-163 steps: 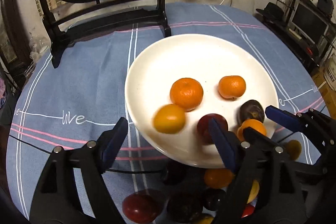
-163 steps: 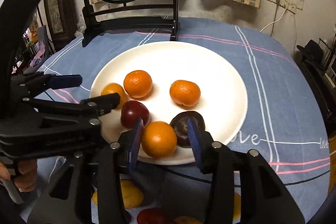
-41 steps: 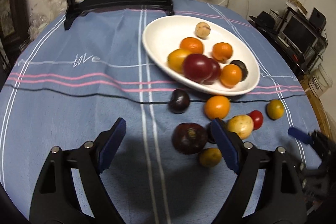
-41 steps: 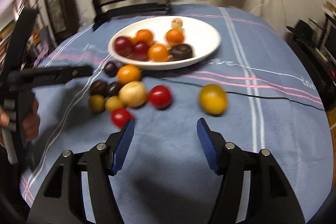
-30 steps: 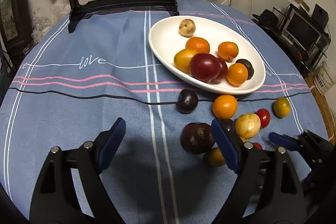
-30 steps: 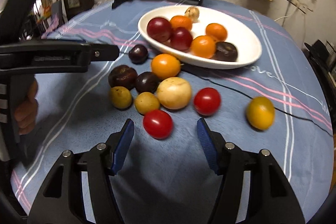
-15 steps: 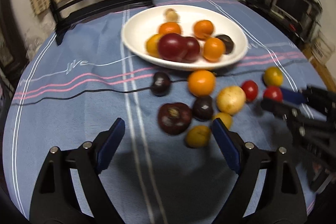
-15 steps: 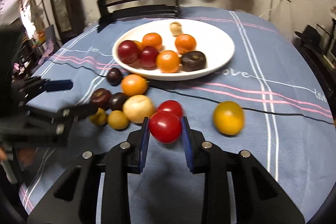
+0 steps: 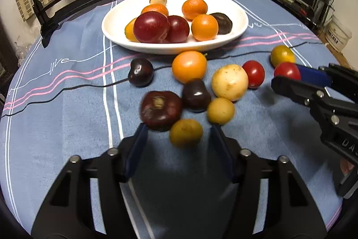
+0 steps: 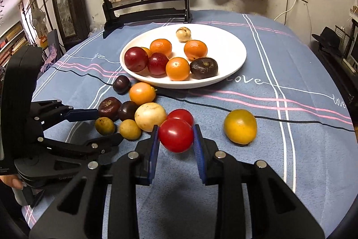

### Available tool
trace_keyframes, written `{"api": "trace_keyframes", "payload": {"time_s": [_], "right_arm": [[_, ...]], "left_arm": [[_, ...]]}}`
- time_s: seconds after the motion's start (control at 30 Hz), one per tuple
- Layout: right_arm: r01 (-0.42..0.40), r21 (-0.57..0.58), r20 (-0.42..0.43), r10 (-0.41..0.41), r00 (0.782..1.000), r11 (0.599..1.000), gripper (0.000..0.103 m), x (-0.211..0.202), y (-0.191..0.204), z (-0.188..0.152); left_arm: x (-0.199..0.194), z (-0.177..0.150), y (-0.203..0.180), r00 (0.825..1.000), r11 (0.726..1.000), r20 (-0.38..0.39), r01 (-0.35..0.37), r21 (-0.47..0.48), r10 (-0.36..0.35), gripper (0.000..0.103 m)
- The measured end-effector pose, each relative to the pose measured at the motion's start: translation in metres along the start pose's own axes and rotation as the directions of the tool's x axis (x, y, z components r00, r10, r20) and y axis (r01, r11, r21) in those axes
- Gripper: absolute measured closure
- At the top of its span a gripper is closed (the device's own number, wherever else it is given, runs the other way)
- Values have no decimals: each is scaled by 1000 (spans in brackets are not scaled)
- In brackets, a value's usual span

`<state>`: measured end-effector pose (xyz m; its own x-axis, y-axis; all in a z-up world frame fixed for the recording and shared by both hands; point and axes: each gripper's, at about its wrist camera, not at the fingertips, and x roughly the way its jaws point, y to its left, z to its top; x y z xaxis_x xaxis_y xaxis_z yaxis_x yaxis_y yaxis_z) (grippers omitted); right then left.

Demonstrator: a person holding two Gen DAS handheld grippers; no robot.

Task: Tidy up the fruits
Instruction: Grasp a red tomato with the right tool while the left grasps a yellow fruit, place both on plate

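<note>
A white plate (image 9: 170, 49) (image 10: 223, 46) holds oranges, red plums and a dark fruit. Loose fruit lies on the blue cloth in front of it. My right gripper (image 10: 176, 130) is shut on a red tomato (image 10: 176, 135), held just above the cloth; the left wrist view shows this tomato (image 9: 287, 71) at the right, in the right gripper (image 9: 287, 75). My left gripper (image 9: 178, 129) is closing its jaws around a small yellow-brown fruit (image 9: 185, 133) (image 10: 104, 125). A gap still shows on each side of it.
Around the left gripper lie a dark wrinkled fruit (image 9: 160, 113), a dark plum (image 9: 196, 95), a small yellow fruit (image 9: 220, 110), a pale round fruit (image 9: 229, 82), an orange (image 9: 189, 66) and another tomato (image 9: 254, 73). A yellow-orange fruit (image 10: 240, 126) lies apart at the right. A round fish picture on a black stand (image 10: 143, 12) is behind the plate.
My right gripper shut on the red tomato and raised it a little. My left gripper came down over the small fruits and its jaws narrowed around the yellow-brown one.
</note>
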<state>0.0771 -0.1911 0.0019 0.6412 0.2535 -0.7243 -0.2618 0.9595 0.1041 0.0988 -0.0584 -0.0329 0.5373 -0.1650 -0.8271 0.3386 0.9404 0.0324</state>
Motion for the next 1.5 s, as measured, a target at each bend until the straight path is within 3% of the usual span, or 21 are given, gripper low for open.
{"api": "trace_keyframes", "payload": {"time_s": [0.07,0.17,0.3,0.43,0.57,0.7,1.0,1.2,1.27,1.33,1.37,1.5], "right_arm": [[4,4,-2,-4,1000,1000,73,1,0,0],[9,8,3,-9,1000,1000,73,1,-1,0],[11,17,18,-11,1000,1000,73,0,-4,1],[1,33,57,-3,998,999,73,-5,-7,3],[-8,31,84,5,996,999,73,-13,-2,13],[-1,-47,124,7,992,999,73,-18,8,38],[30,-112,128,-16,992,993,73,19,11,80],[61,-113,99,-50,994,992,73,55,6,98],[67,-101,95,-58,994,993,68,62,3,102],[68,-76,96,-60,994,995,58,65,-1,105],[64,-72,103,-56,993,995,57,64,-1,105],[58,-55,102,-52,993,997,57,52,-3,99]], "left_arm": [[0,1,2,1000,1000,9,0,-3,0,77],[-4,1,3,999,999,8,33,-14,-33,77],[-23,1,2,996,998,67,54,-10,-53,77],[-41,4,-3,993,999,109,34,-2,-34,77],[-52,22,-4,992,1000,127,13,21,-16,77],[-54,52,8,991,1000,132,19,-15,-17,77],[-16,118,33,991,993,124,-39,-109,53,77],[16,140,44,992,984,91,-75,-163,90,77],[23,143,47,990,979,83,-96,-182,112,77],[25,144,50,990,974,74,-105,-201,122,59],[24,142,53,989,970,76,-104,-220,123,39],[14,133,57,988,969,86,-103,-227,125,35]]}}
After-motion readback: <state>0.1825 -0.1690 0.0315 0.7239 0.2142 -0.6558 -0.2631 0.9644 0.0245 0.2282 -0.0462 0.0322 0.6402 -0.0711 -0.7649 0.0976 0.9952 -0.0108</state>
